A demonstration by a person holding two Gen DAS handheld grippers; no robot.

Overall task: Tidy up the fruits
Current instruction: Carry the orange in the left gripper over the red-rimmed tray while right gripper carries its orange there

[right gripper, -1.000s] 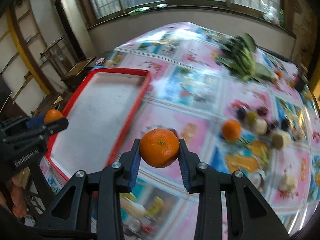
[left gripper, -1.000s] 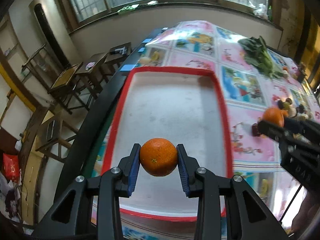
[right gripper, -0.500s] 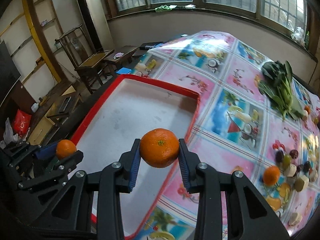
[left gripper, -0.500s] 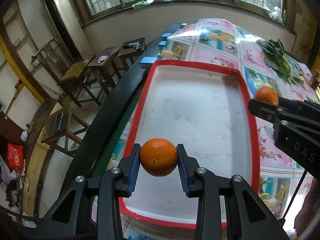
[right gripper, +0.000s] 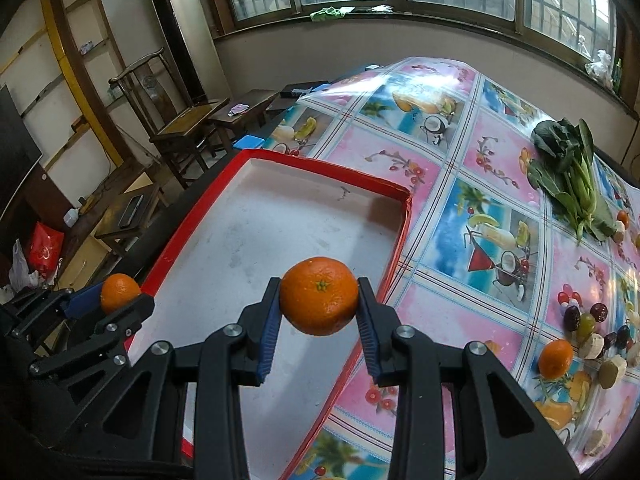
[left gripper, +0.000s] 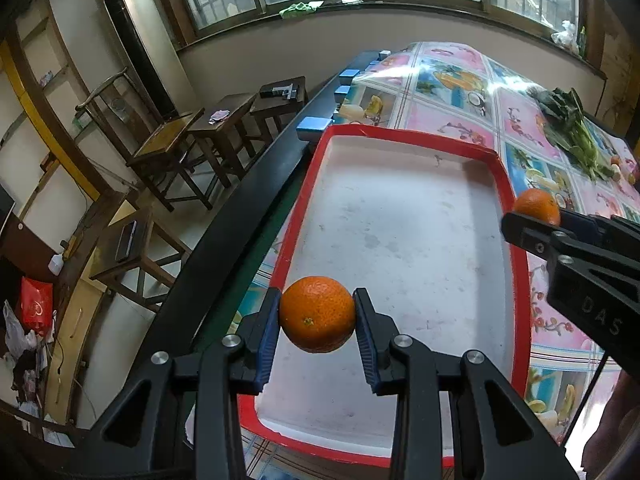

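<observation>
Ridged blue pads [left gripper: 267, 340] of each hand-held gripper [left gripper: 317, 328] [right gripper: 319, 320] clench round, dimpled oranges [left gripper: 317, 314] [right gripper: 319, 295].

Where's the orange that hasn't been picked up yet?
In the right wrist view, the loose orange lies on the tablecloth at lower right, beside the small mixed fruits, well right of the red-rimmed tray.

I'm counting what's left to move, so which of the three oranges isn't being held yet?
The orange on the tablecloth, beside the small mixed fruits. The other two oranges sit clamped in tools over the red tray.
</observation>
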